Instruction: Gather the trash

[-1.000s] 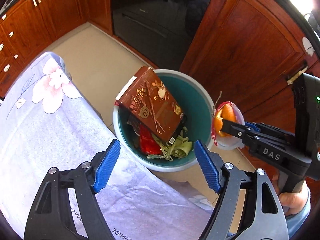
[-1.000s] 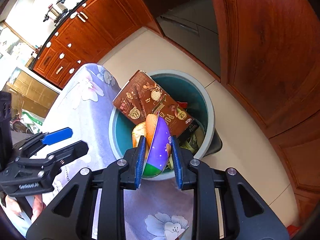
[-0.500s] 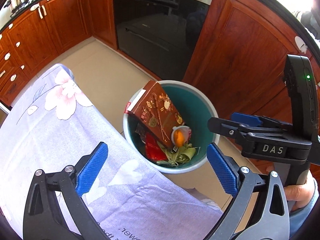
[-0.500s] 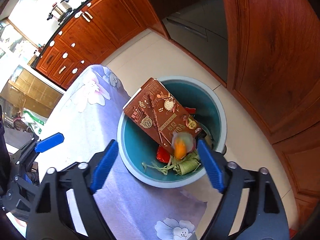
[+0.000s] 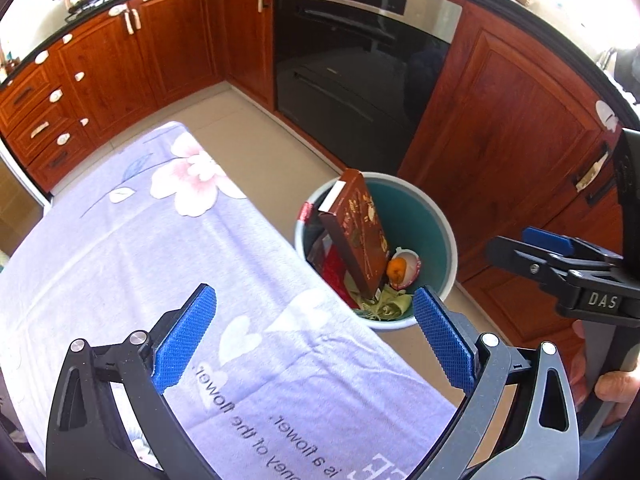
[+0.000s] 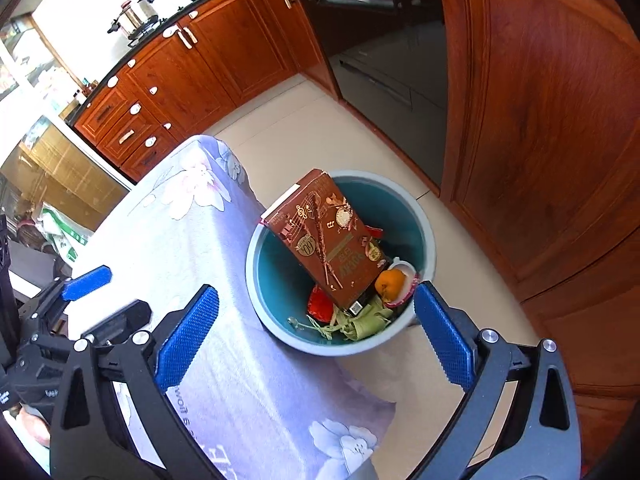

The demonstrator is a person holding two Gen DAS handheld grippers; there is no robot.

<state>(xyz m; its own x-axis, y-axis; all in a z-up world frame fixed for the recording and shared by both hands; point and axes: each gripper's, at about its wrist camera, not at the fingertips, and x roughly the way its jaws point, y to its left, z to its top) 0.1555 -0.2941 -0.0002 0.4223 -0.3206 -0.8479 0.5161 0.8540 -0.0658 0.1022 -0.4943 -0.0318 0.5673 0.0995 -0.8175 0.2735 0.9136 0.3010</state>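
Beside the bench (image 5: 120, 264), the trash bin (image 6: 424, 224) holds a fruit cup (image 6: 394, 284); I keep both hand-held grippers, left (image 5: 316, 334) and right (image 6: 316, 334), spread wide, empty.

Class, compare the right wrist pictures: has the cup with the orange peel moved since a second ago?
Yes. The cup with orange peel left the right hand-held gripper and now lies inside the trash bin, beside the brown box.

A lilac tablecloth (image 5: 132, 248) is printed with pink-white flowers. A teal bin (image 6: 424, 216) with a pale rim is seen; a brown box (image 6: 328, 240) is patterned with gold music notes. Cabinets (image 5: 500, 120) are reddish-brown.
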